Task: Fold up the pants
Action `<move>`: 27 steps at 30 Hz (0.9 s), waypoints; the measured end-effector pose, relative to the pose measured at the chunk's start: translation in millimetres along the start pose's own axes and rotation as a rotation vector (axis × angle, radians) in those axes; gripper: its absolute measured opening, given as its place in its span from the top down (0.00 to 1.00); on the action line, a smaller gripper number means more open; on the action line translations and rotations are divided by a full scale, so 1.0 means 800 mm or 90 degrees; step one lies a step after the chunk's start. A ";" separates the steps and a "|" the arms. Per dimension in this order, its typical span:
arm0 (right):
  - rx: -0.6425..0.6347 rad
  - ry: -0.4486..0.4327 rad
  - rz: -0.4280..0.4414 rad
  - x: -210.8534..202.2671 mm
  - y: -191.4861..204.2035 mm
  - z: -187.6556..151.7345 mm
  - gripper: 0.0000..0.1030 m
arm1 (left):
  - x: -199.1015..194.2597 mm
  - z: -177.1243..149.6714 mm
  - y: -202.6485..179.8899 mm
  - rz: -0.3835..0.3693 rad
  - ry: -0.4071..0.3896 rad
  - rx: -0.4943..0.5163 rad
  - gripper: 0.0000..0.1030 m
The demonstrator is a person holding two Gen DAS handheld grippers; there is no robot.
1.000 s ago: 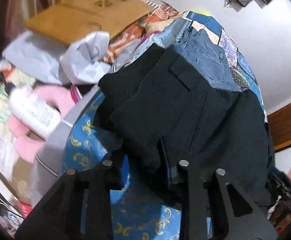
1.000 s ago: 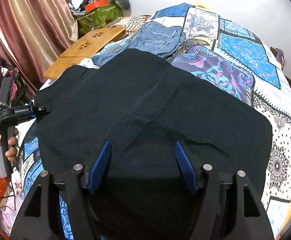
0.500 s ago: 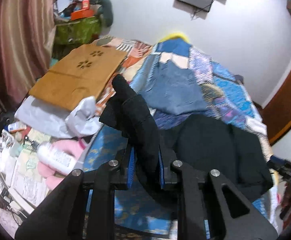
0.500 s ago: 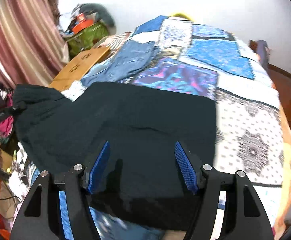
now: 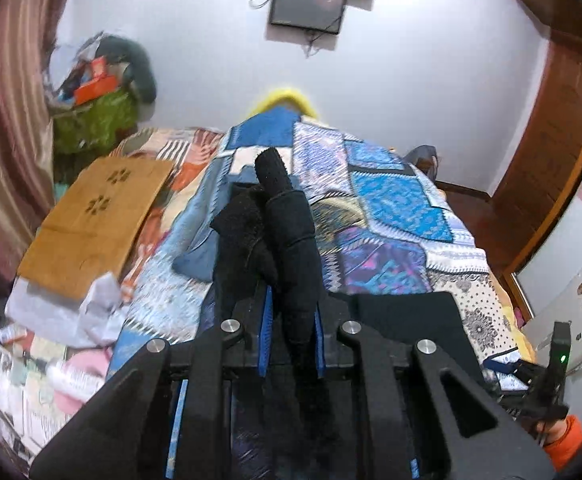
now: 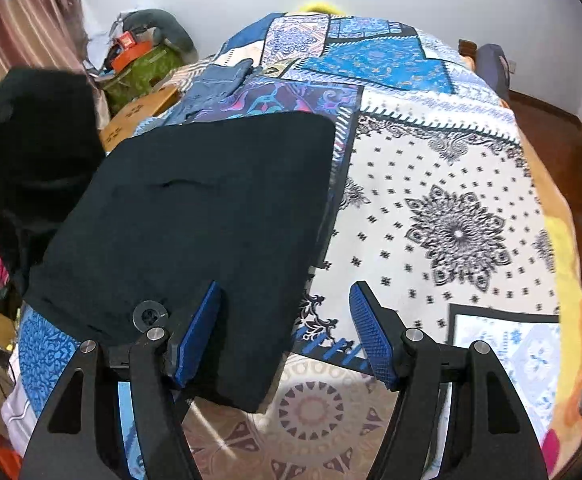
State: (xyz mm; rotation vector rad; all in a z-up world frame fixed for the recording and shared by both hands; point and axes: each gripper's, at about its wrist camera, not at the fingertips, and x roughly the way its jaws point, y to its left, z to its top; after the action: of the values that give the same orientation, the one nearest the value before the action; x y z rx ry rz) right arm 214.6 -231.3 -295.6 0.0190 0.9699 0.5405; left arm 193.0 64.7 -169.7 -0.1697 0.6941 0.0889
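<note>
The black pants (image 6: 203, 200) lie partly folded on the patterned bedspread (image 6: 451, 200). My left gripper (image 5: 291, 320) is shut on a bunched end of the black pants (image 5: 287, 248) and holds it lifted above the bed. That lifted bunch shows at the far left of the right wrist view (image 6: 39, 152). My right gripper (image 6: 285, 332) is open and empty, just above the near right edge of the flat part of the pants.
Blue jeans (image 6: 215, 88) lie farther up the bed, also in the left wrist view (image 5: 199, 256). A wooden board (image 5: 95, 216), crumpled paper (image 5: 75, 312) and clutter sit left of the bed. A green bag (image 6: 143, 68) stands by the curtain. A screen (image 5: 307, 4) hangs on the wall.
My left gripper has closed on the pants end and lifted it up and rightward. The right gripper has moved right, toward the pants' right edge, staying open.
</note>
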 end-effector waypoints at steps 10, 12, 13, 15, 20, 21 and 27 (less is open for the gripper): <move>0.027 -0.006 0.061 0.005 -0.012 0.000 0.37 | 0.050 0.020 -0.130 -0.024 0.026 0.113 0.85; 0.027 -0.006 0.065 0.007 -0.013 -0.001 0.37 | 0.050 0.019 -0.154 -0.050 0.023 0.130 0.85; 0.027 -0.006 0.067 0.007 -0.013 -0.001 0.36 | 0.048 0.018 -0.167 -0.065 0.021 0.142 0.85; 0.027 -0.006 0.072 0.007 -0.015 0.000 0.36 | 0.046 0.009 -0.194 -0.094 0.020 0.170 0.85; 0.034 -0.005 0.078 0.005 -0.019 -0.001 0.36 | 0.070 -0.040 -0.244 -0.137 0.101 0.239 0.85; 0.037 -0.004 0.079 0.003 -0.020 -0.002 0.36 | 0.076 -0.048 -0.246 -0.140 0.118 0.243 0.85; 0.063 -0.007 0.075 -0.018 -0.038 -0.017 0.36 | 0.103 -0.098 -0.256 -0.170 0.201 0.273 0.83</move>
State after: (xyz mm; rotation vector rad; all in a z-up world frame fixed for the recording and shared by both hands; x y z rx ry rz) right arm 210.6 -267.0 -300.0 0.1682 0.9886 0.5997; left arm 235.5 -149.2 -255.9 0.1410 0.9812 -0.3483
